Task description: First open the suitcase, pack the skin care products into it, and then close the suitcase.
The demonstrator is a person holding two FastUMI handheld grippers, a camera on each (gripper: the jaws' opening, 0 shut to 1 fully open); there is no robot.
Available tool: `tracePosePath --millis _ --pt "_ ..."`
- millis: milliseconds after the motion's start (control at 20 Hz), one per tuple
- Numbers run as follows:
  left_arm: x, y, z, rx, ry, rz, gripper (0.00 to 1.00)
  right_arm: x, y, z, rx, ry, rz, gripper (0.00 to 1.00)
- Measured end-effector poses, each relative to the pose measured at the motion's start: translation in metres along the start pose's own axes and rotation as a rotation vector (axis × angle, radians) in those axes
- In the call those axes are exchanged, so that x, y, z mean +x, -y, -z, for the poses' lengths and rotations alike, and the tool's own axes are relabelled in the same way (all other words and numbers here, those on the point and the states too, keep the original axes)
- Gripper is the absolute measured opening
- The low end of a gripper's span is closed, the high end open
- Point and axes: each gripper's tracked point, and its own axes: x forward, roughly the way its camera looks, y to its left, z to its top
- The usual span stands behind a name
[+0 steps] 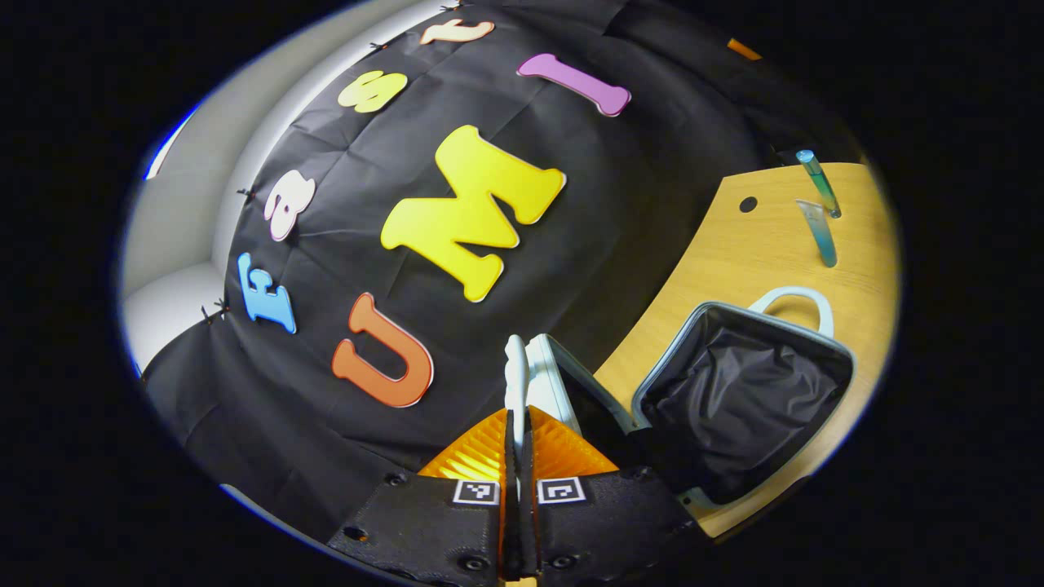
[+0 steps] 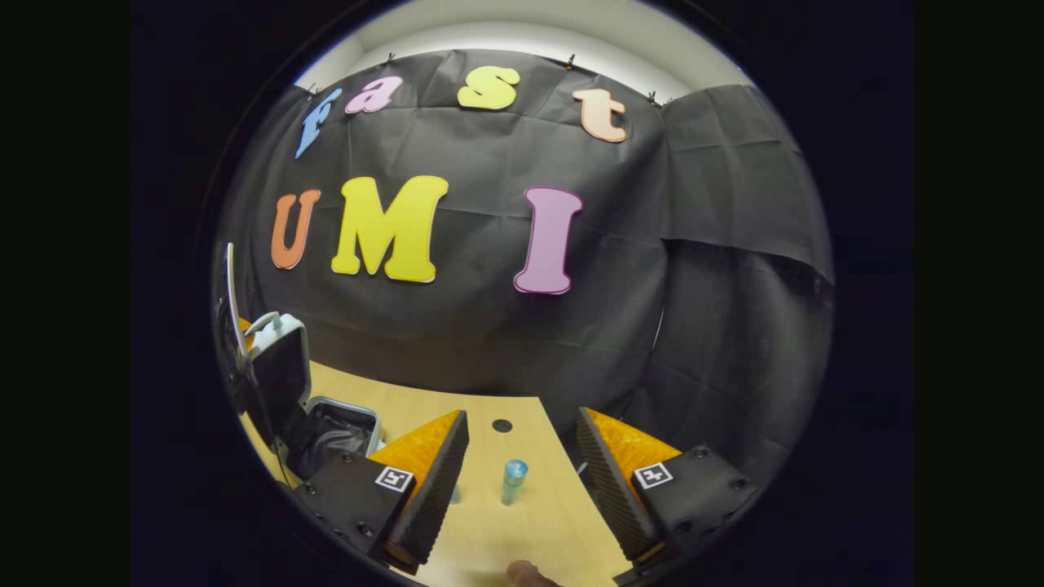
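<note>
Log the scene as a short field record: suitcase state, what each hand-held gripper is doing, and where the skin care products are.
suitcase: open, lid raised, dark lining inside
left hand-held gripper: shut on the lid's edge
right hand-held gripper: open, aimed at a bottle
skin care products: two blue bottles upright on the wooden table, outside the suitcase
packing: not yet begun

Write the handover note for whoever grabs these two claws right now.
Left claw: shut on the suitcase lid, holding it raised.
Right claw: open, holding nothing, aimed at a blue-capped tube standing on the wooden table.
Suitcase: open on the table, dark lining bare, nothing packed.
Two skin care tubes stand beyond the suitcase.
Done: opening.
Left: pack both tubes, close the suitcase.
</note>
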Motion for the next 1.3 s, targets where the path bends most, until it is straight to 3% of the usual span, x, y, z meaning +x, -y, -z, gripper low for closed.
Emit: tracePosePath --millis 400,600,900,1300 --pt "0.028 -0.040 0.094 0.054 -0.014 -0.066 0.03 -0.017 -0.044 0.003 -0.027 -0.021 -0.013 0.78" --pt "0.051 -0.038 0.148 0.024 -0.036 -0.019 0.03 -0.026 -0.049 0.012 -0.052 -0.044 -0.002 0.80" --pt "0.073 -0.014 0.247 -0.080 -0.204 0.062 0.04 -0.037 -0.053 0.020 -0.083 -0.064 0.015 0.80" --pt "0.076 0.031 0.315 -0.256 -0.355 0.199 0.07 -0.040 -0.068 0.024 -0.124 -0.078 0.006 0.79"
